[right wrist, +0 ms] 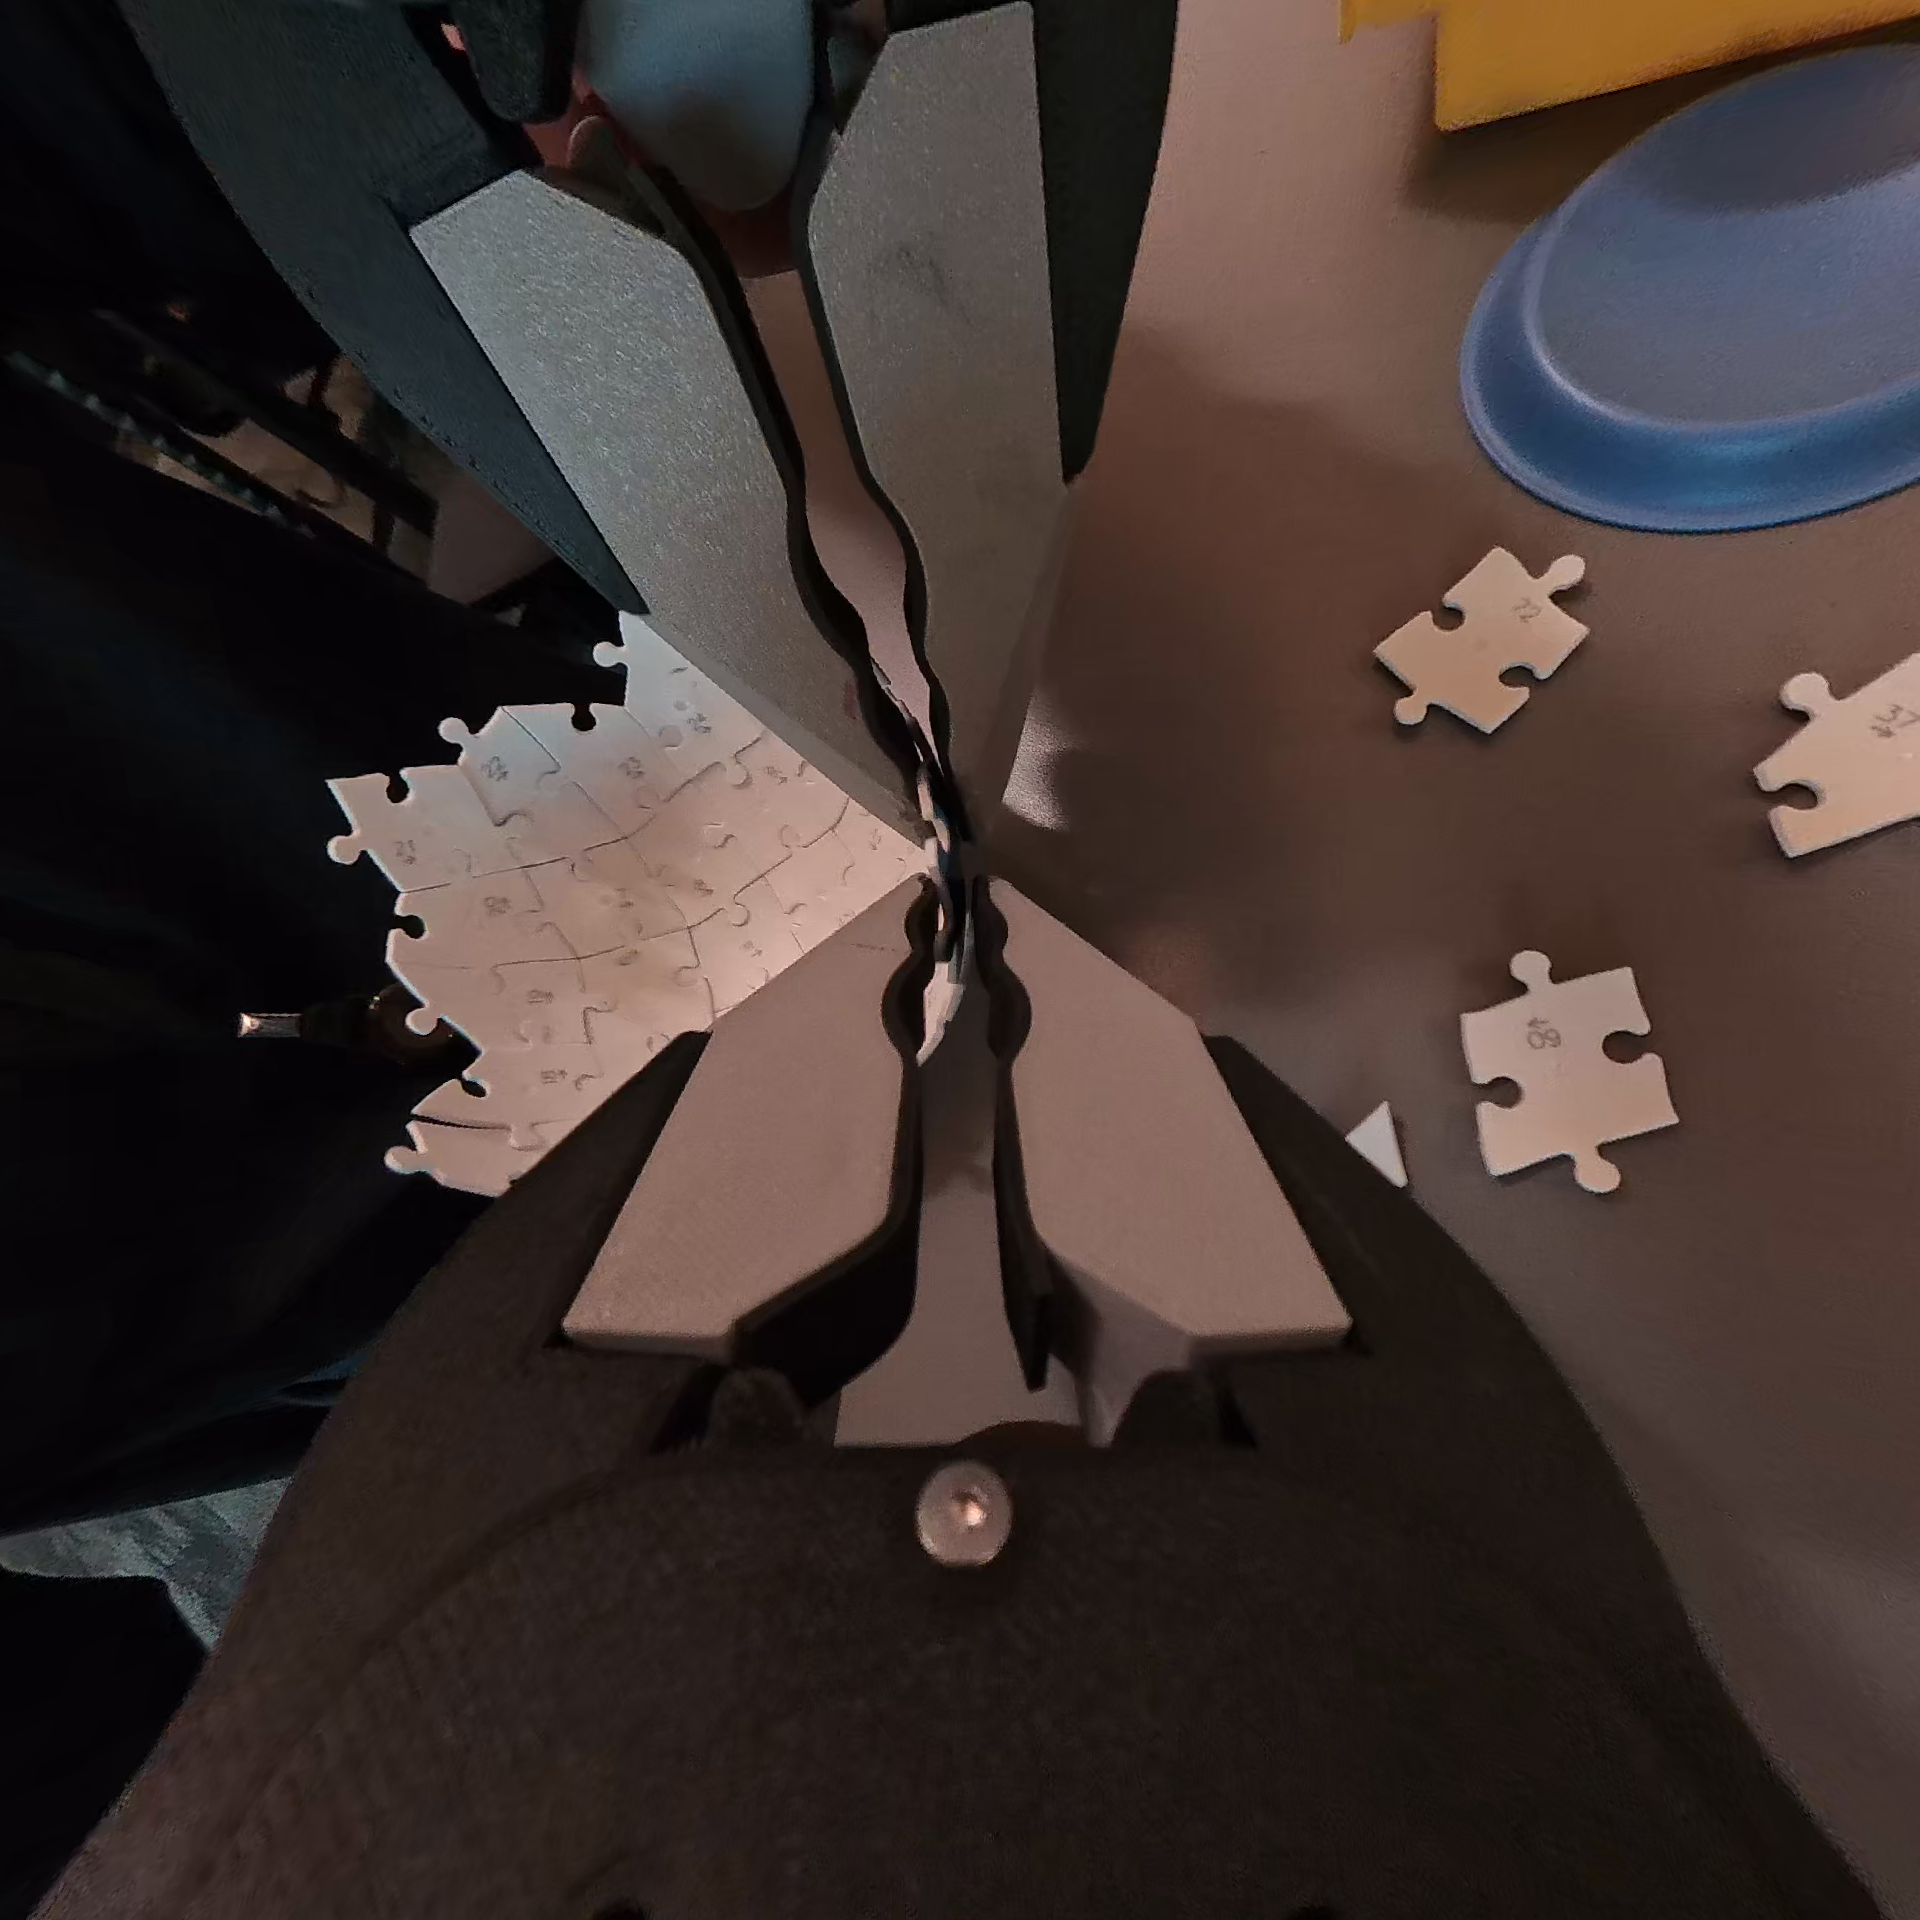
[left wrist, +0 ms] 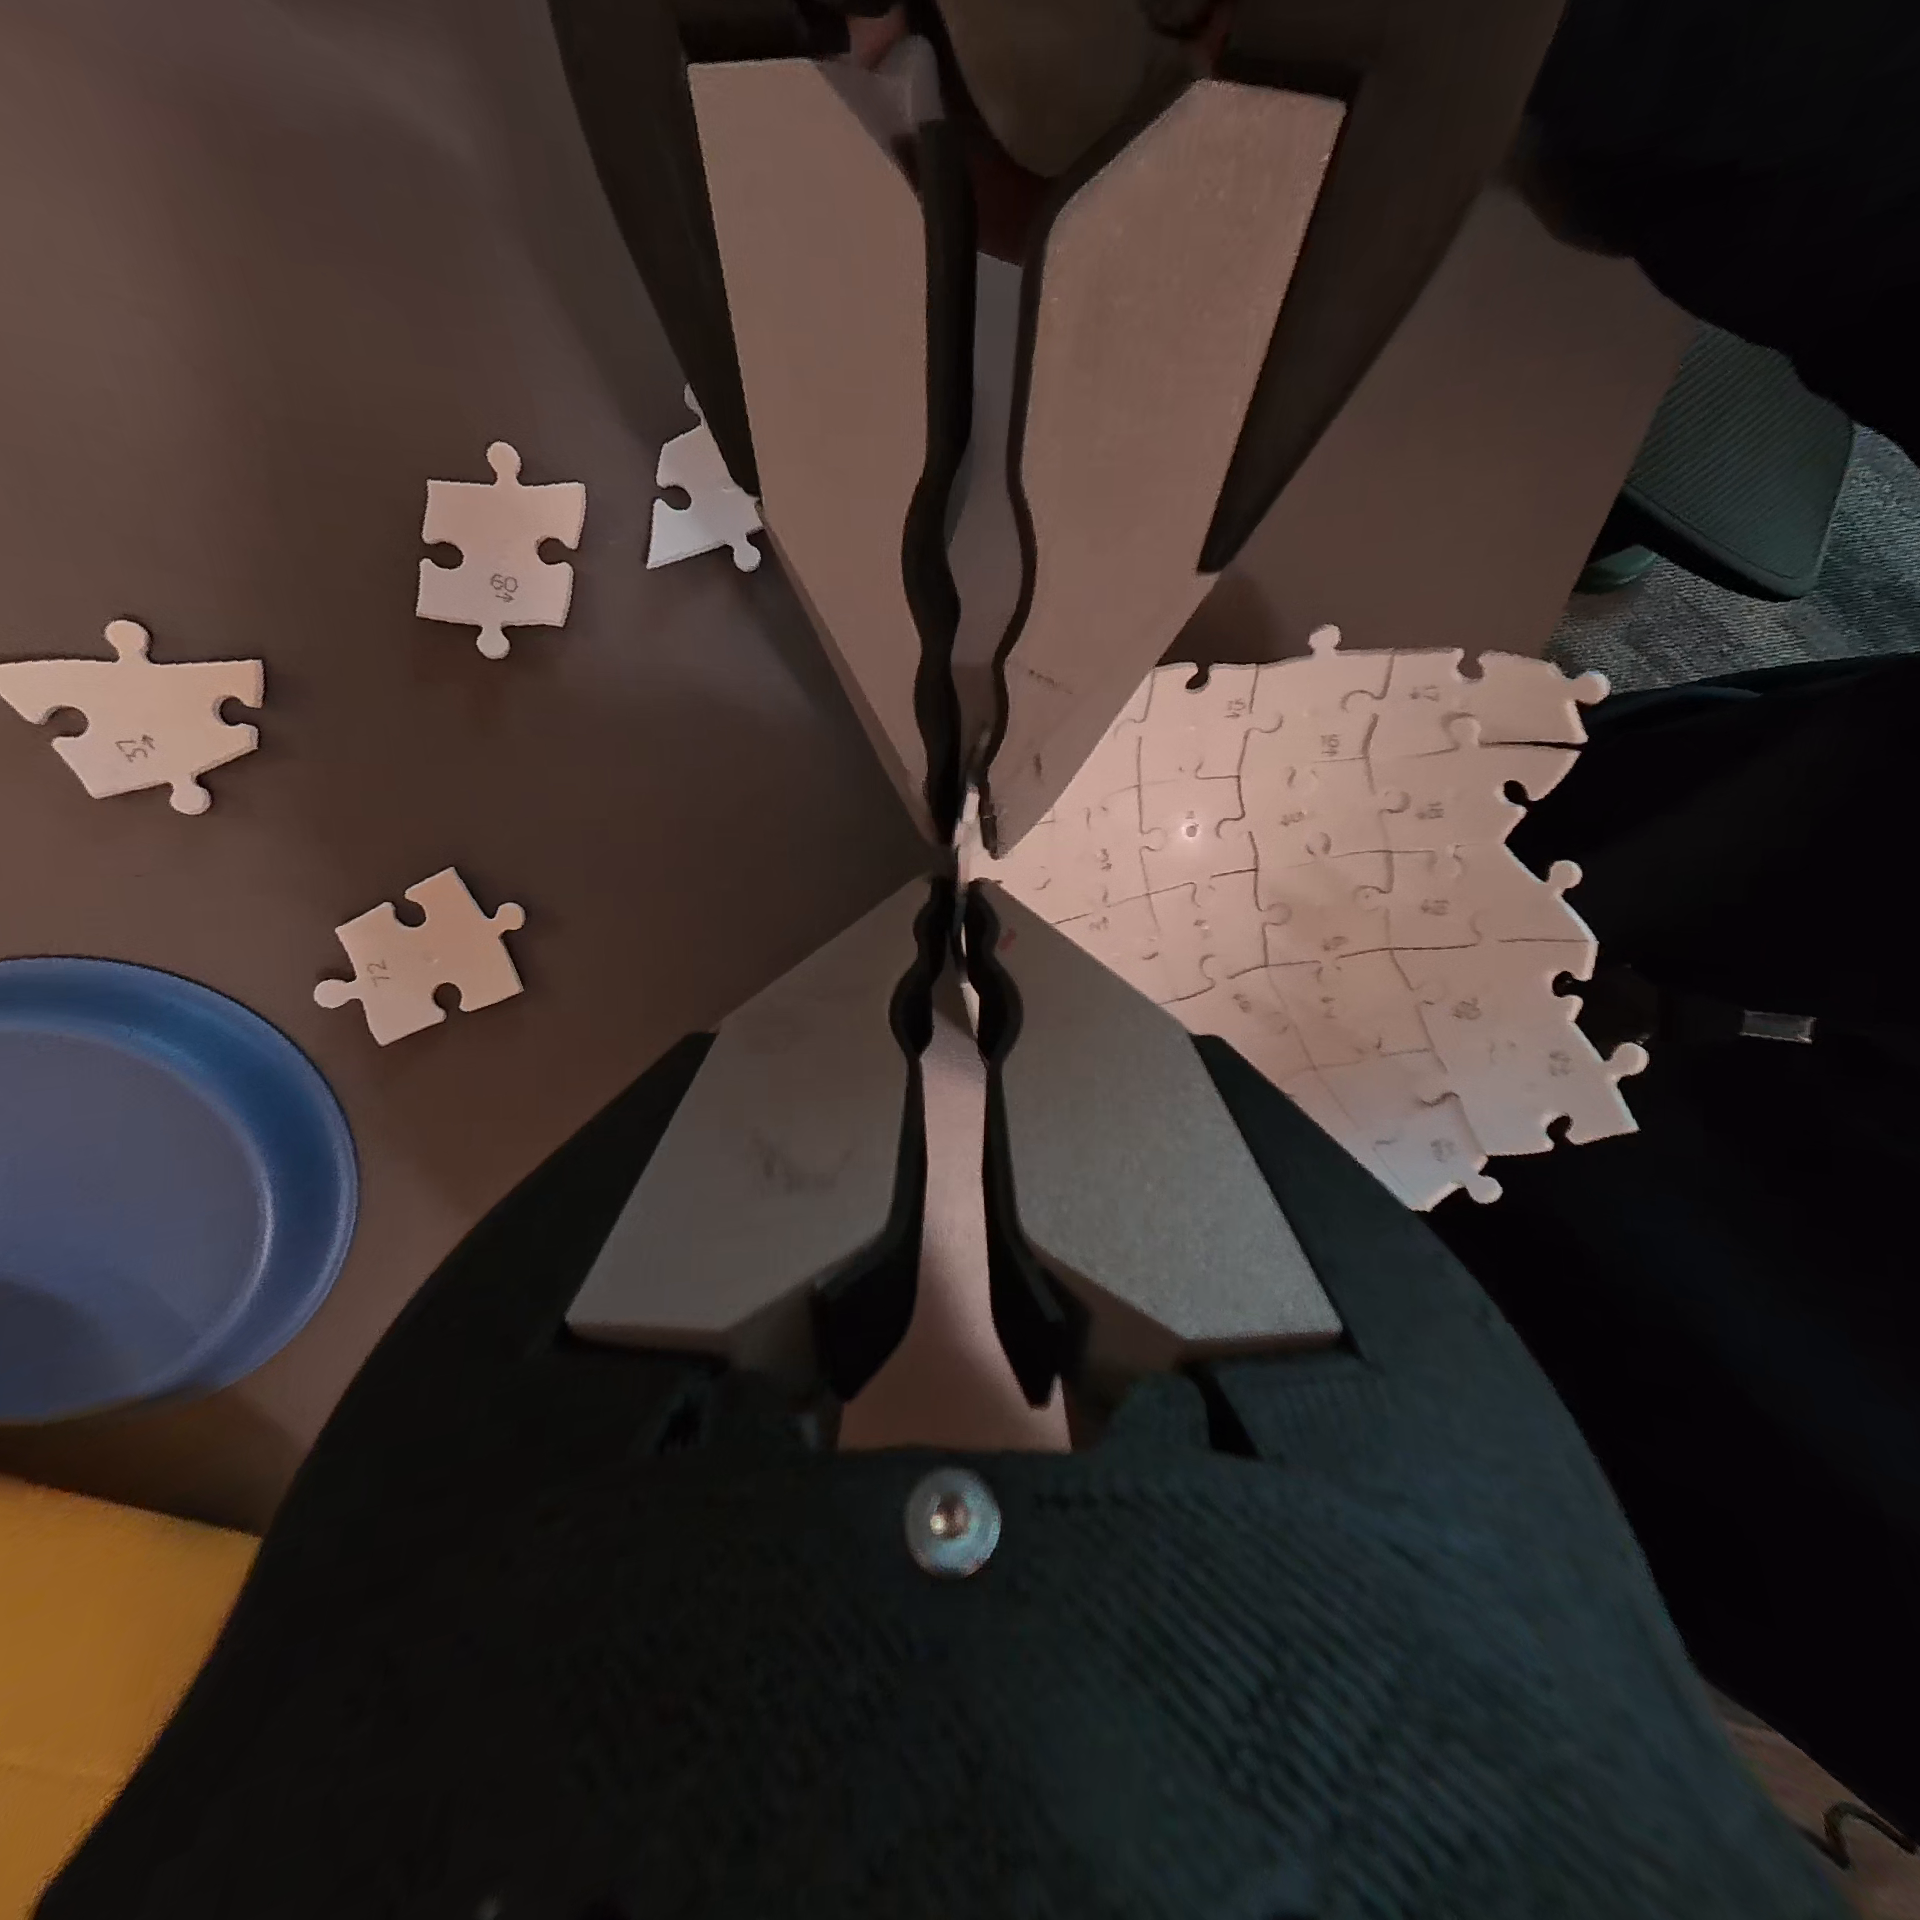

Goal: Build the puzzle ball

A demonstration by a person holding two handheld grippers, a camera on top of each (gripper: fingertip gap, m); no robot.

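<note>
So from my feed the surface [left wrist: 260, 260] is a plain brown-grey top, matte, pretty dim overall with soft shadows pooled toward its middle. Past the surface's edge I can see grey carpet [left wrist: 1860, 561] with a fine speckled weave, and what looks like a dark chair base [left wrist: 1745, 457] sitting on it just off that edge. On the other feed, beyond the same edge, it's mostly black, with a strip of that carpet [right wrist: 156, 1579] below. Lighting seems warm and low; can't make out any walls.
</note>
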